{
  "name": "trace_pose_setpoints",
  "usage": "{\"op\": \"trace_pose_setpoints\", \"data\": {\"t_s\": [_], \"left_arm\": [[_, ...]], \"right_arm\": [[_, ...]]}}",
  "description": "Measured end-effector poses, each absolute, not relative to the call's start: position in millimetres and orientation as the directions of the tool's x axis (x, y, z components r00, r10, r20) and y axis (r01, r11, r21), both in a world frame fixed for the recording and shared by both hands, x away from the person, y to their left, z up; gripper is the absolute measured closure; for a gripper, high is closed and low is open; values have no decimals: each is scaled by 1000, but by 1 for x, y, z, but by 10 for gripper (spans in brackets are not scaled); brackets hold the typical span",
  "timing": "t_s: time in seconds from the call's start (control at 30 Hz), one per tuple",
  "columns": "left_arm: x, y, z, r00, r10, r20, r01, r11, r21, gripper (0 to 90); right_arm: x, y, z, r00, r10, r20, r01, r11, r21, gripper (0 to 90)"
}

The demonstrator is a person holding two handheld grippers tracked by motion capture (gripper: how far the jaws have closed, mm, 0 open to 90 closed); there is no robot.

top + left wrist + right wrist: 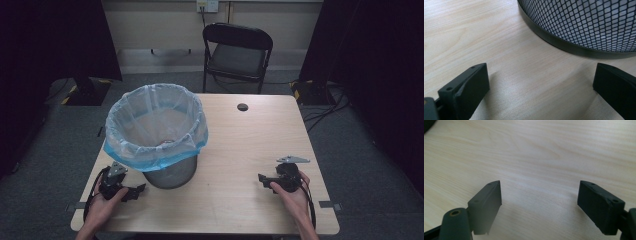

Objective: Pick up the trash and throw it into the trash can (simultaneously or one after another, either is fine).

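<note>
Two open tools point(135, 192) point(264, 181), bin point(170, 172) beside left

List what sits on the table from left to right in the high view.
left gripper → mesh bin lined with a blue bag → cable hole → right gripper

On your desk point(240, 150), the wastebasket point(170, 172) stands toward the left side, with a bag point(155, 125) lining it and folded out over its rim. Your left gripper point(135, 191) rests on the desk just in front of the basket and to its left, fingers point(469, 87) spread, the basket's base just ahead of them. Your right gripper point(264, 181) sits well apart, near the front right. A cable hole point(242, 106) lies toward the back edge. Behind the desk stands a chair point(235, 55).
</note>
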State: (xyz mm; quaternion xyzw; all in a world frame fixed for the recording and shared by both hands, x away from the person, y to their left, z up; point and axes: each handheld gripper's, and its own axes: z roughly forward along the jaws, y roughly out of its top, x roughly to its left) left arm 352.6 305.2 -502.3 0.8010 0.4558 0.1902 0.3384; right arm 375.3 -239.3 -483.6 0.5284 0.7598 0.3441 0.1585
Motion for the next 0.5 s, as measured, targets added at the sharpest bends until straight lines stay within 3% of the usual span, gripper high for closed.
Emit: {"op": "trace_pose_setpoints", "data": {"t_s": [0.2, 0.27, 0.5], "left_arm": [[353, 305, -502, 511, 859, -6, 602, -353, 717, 0], [352, 305, -502, 511, 860, -6, 602, -352, 717, 0], [353, 305, -502, 511, 860, -7, 602, -352, 717, 0]], "right_arm": [[373, -236, -492, -387, 920, 59, 675, 239, 698, 178], [368, -233, -496, -398, 917, -16, 640, 290, 712, 157], [365, -235, -500, -392, 920, -10, 619, 272, 737, 153]]}}
